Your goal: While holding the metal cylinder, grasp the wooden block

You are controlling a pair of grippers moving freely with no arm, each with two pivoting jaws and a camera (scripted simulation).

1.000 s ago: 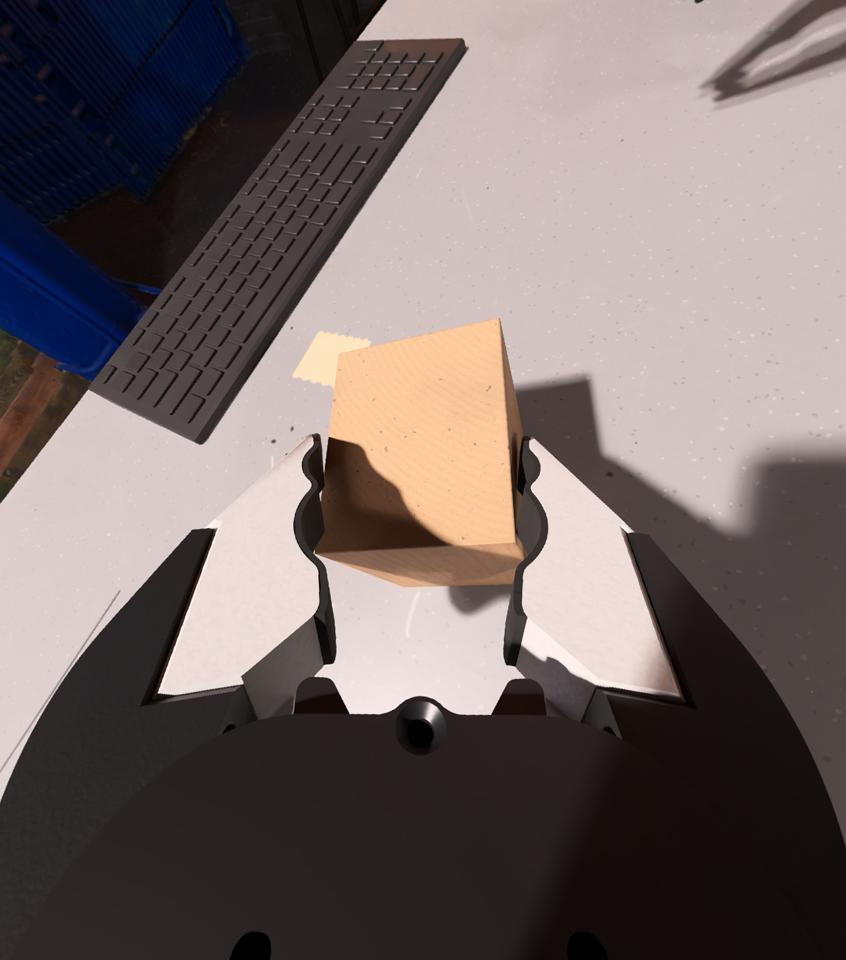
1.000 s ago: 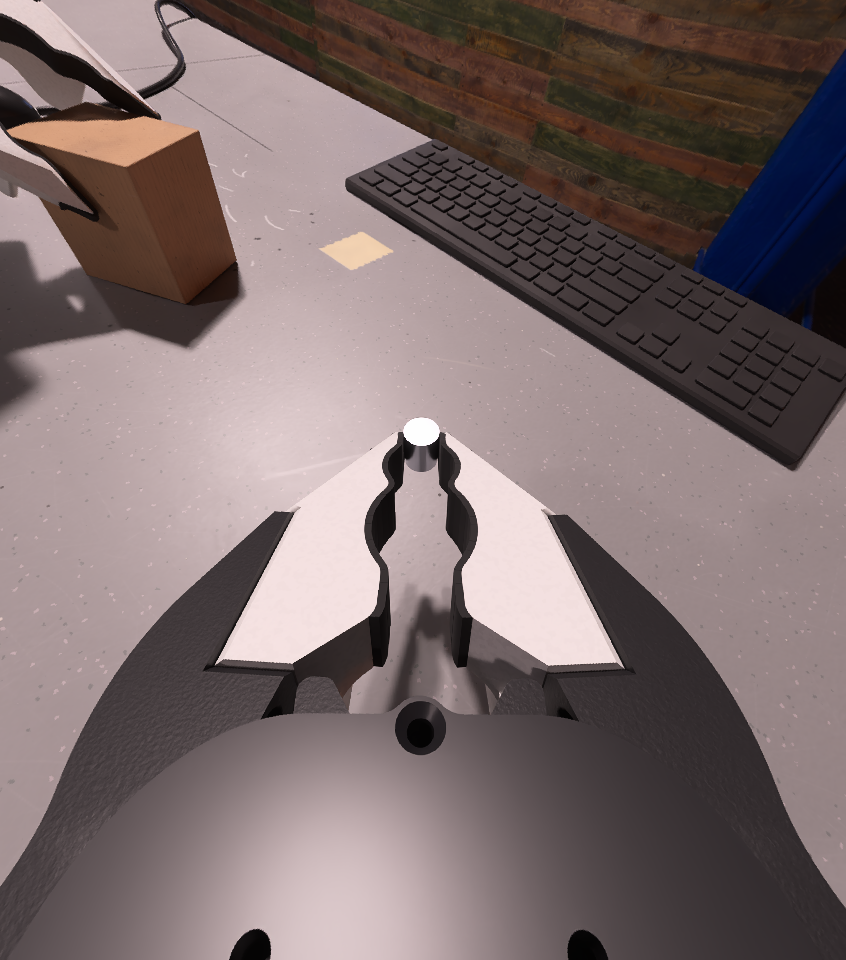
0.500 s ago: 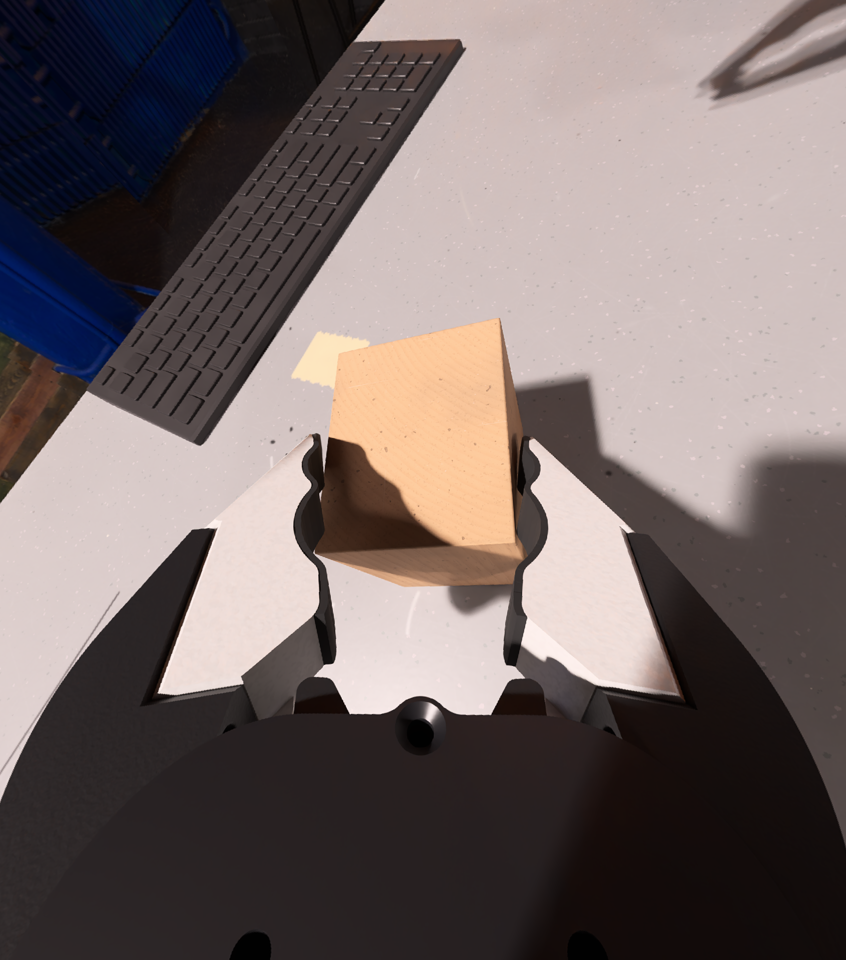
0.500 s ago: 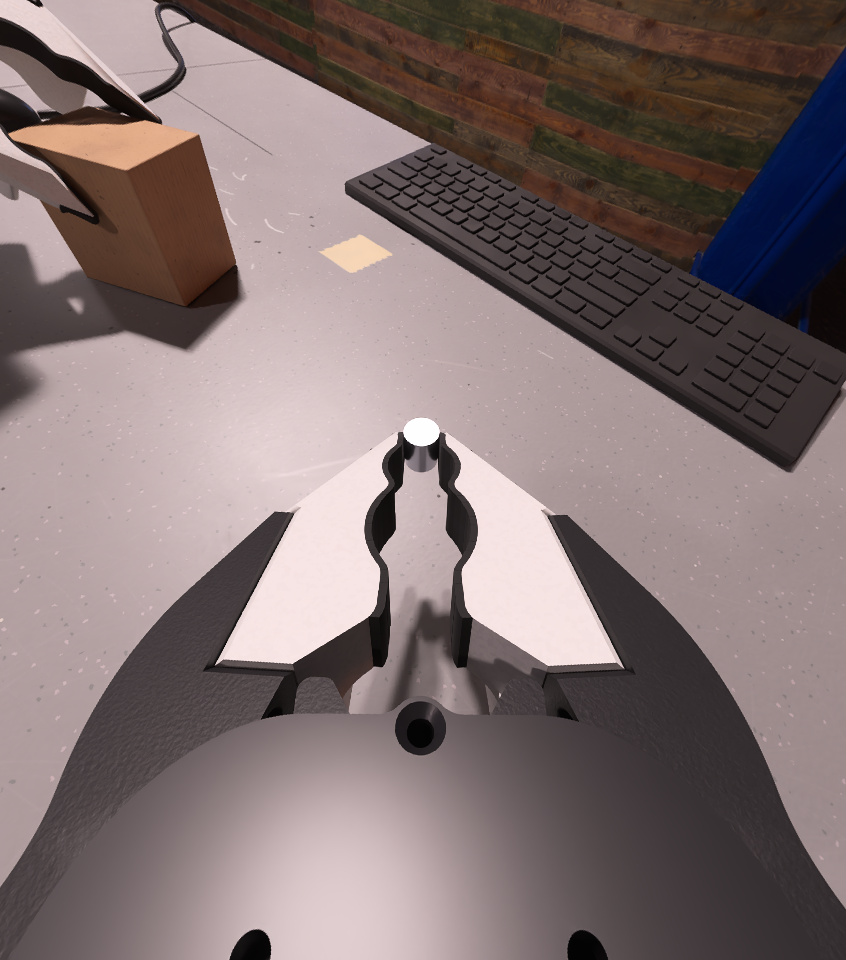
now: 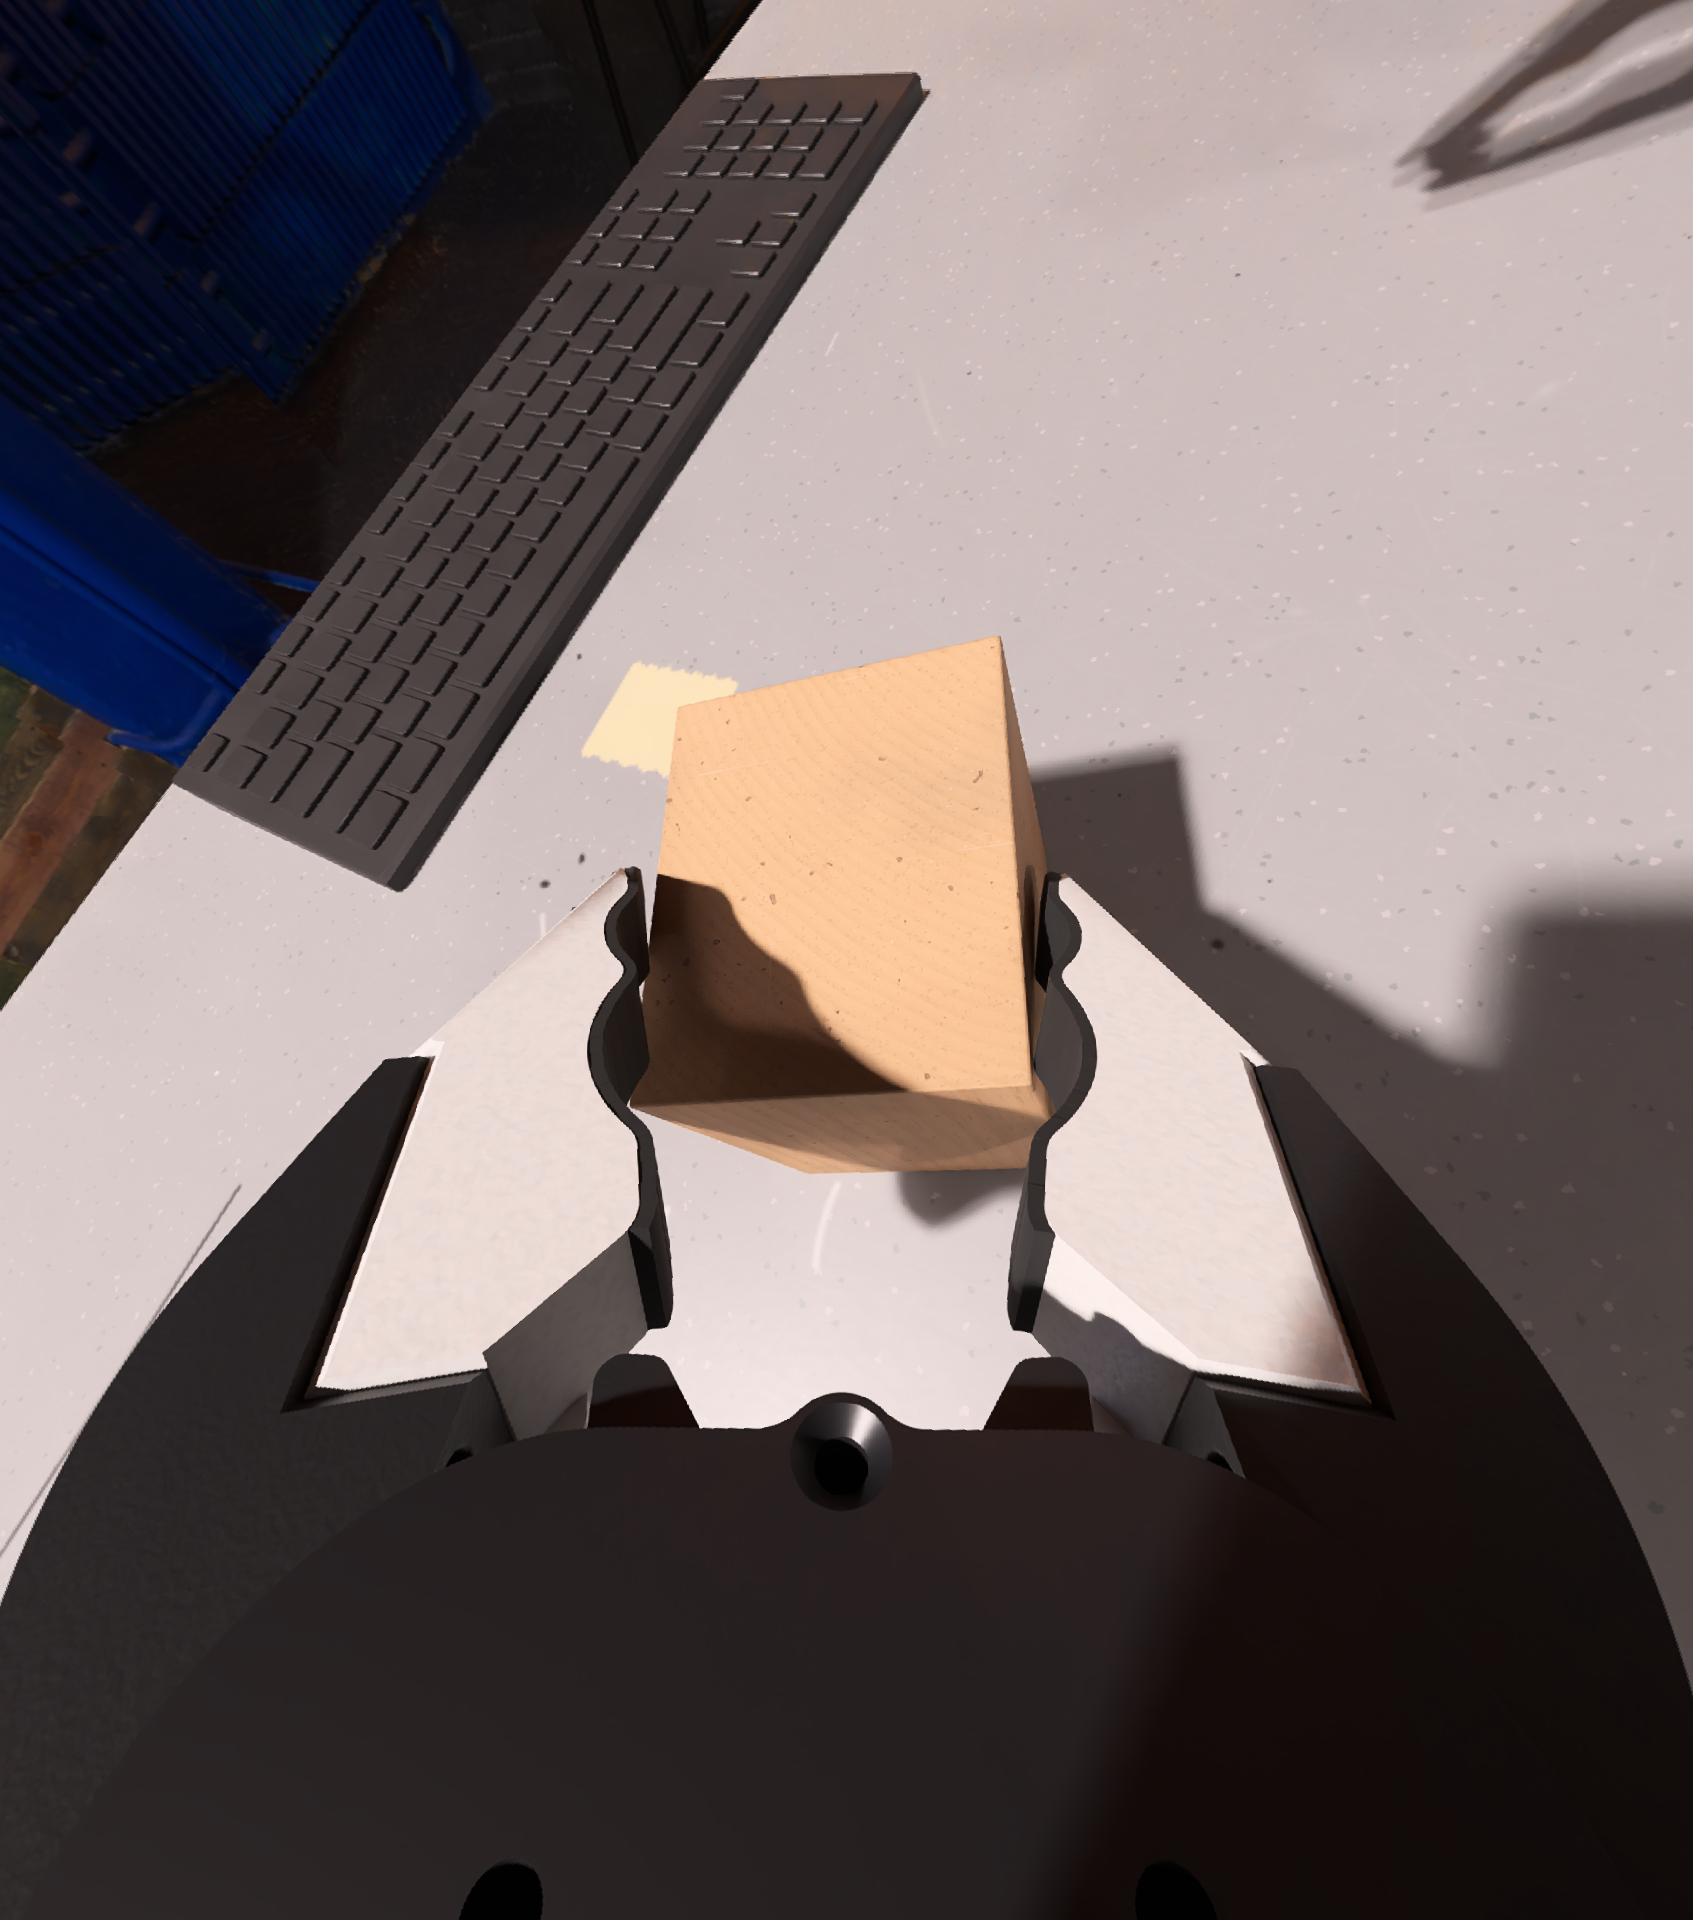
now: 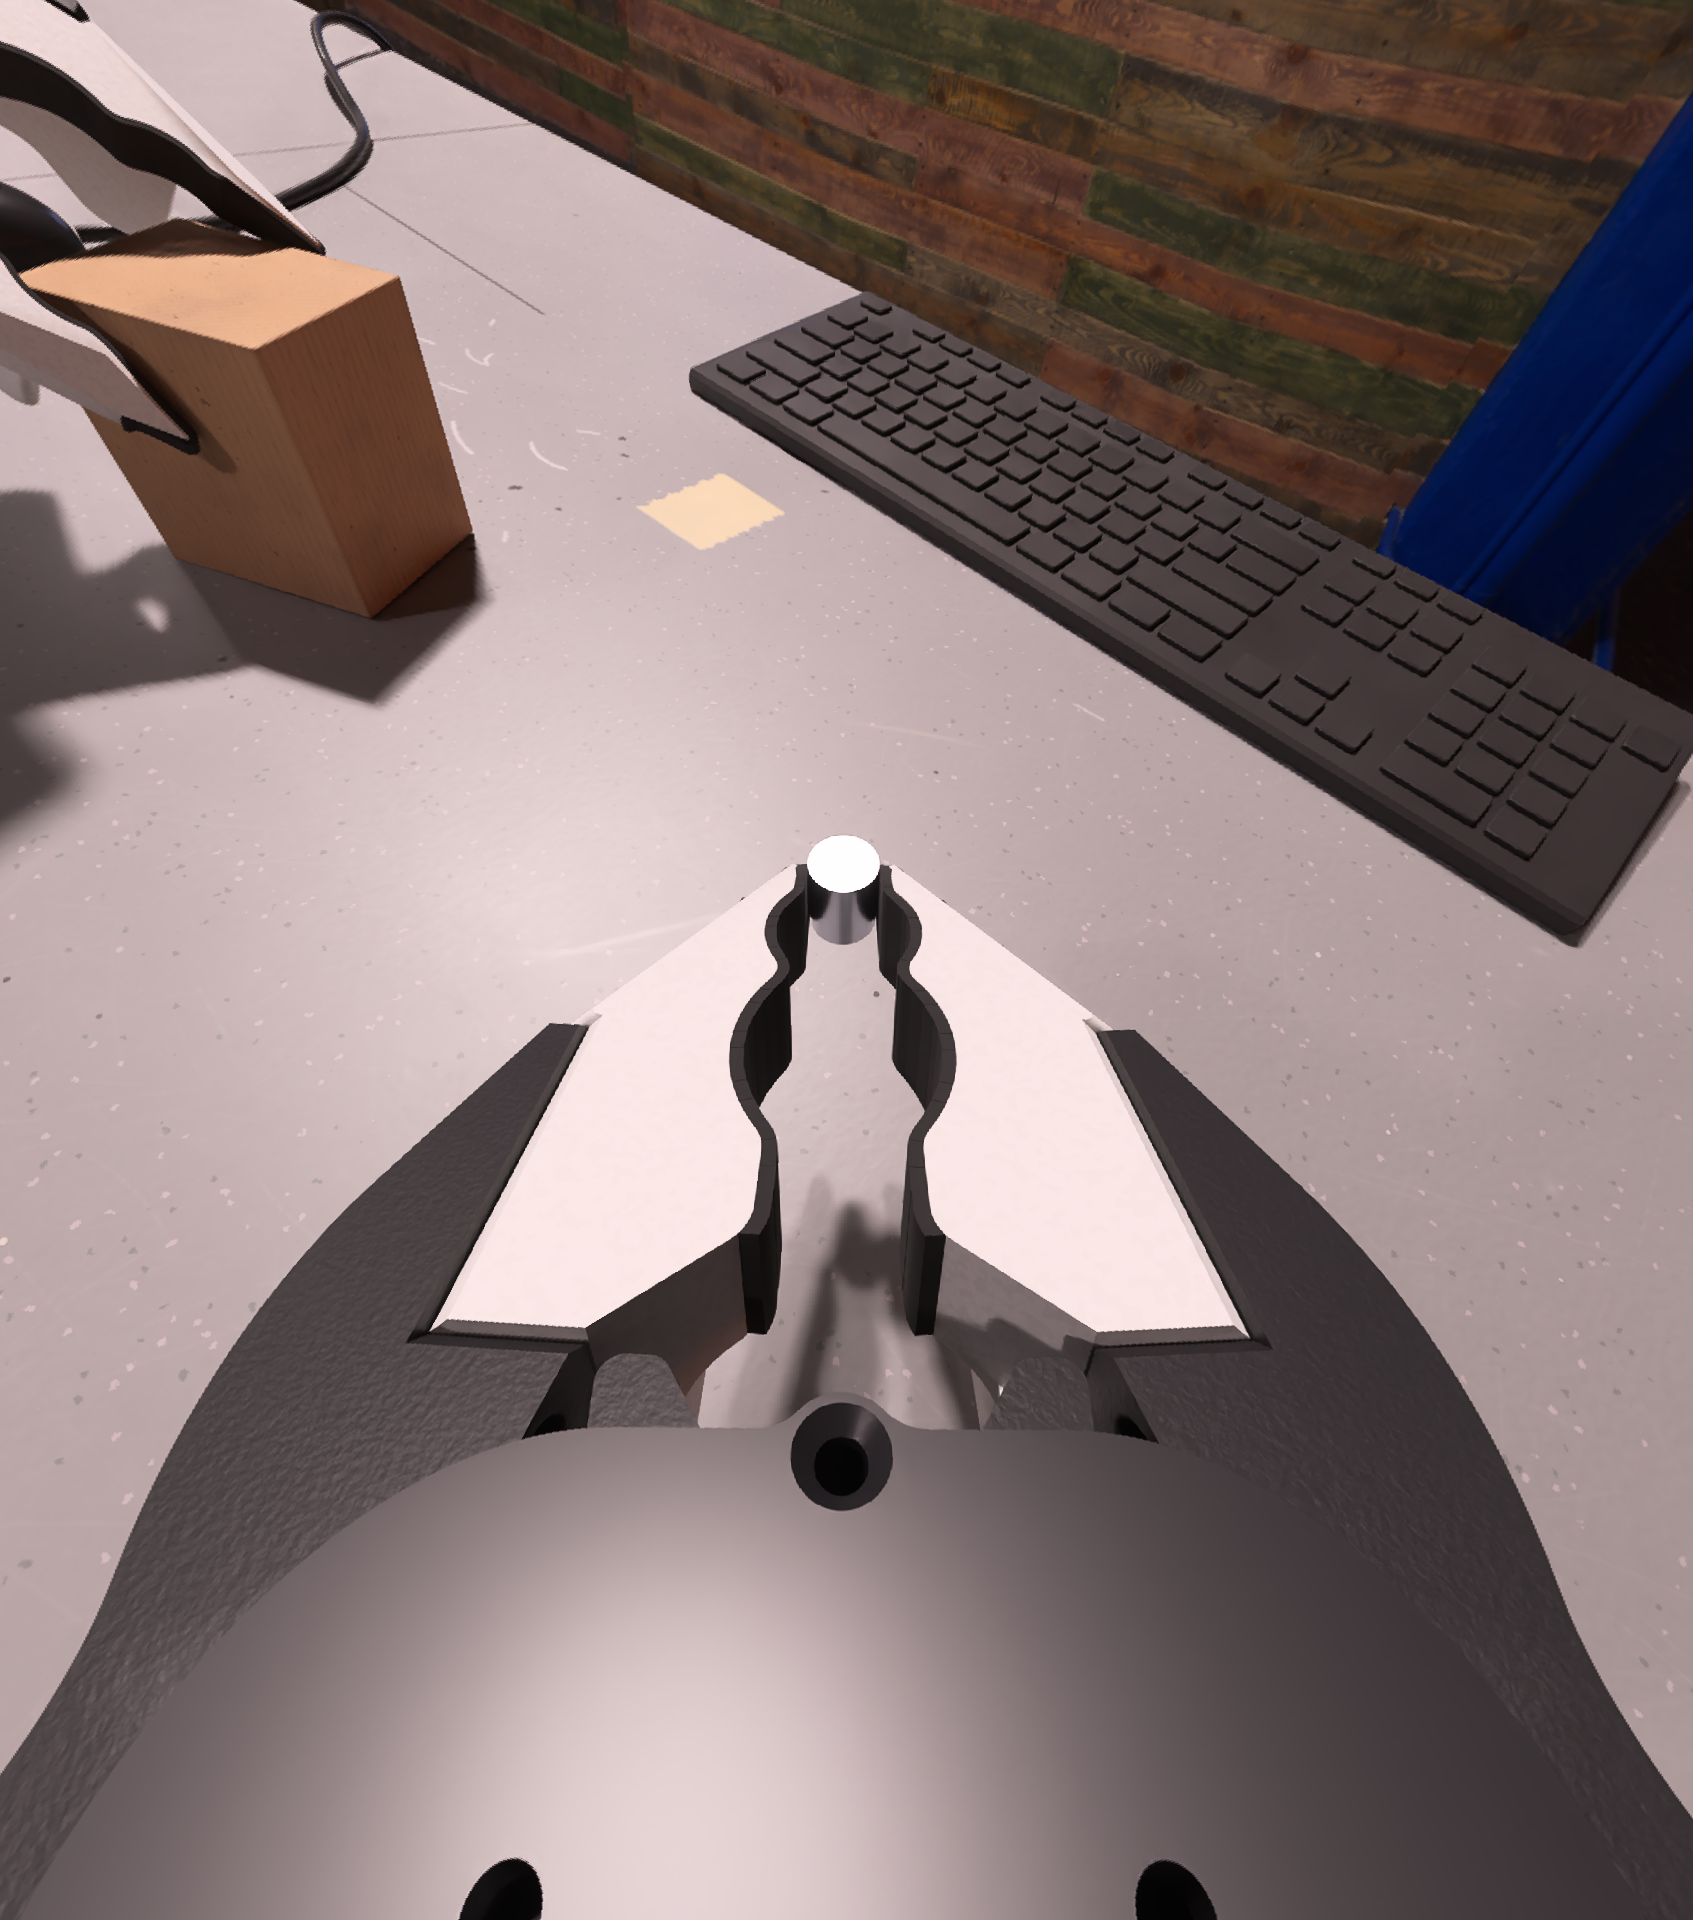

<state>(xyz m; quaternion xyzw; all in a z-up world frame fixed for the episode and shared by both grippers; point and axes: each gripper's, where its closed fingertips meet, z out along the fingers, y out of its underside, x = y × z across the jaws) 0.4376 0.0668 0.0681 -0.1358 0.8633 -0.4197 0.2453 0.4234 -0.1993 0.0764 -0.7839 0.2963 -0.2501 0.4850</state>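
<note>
The wooden block is a light tan cuboid, tilted, between the fingers of my left gripper, which is shut on its two sides. In the right wrist view the block is at the upper left, its lower end at the grey table, with the left gripper's white fingers clamped on its top. My right gripper is shut on the small shiny metal cylinder, held upright at the fingertips above the table. The right gripper's fingers show far off in the left wrist view.
A black keyboard lies along the table's far edge, also in the left wrist view. A beige paper square lies between the block and the keyboard. A blue bin stands beyond the edge. A black cable lies behind the block.
Both grippers keep their hold. The right wrist view has drifted only very slightly; the left wrist view is unchanged.
</note>
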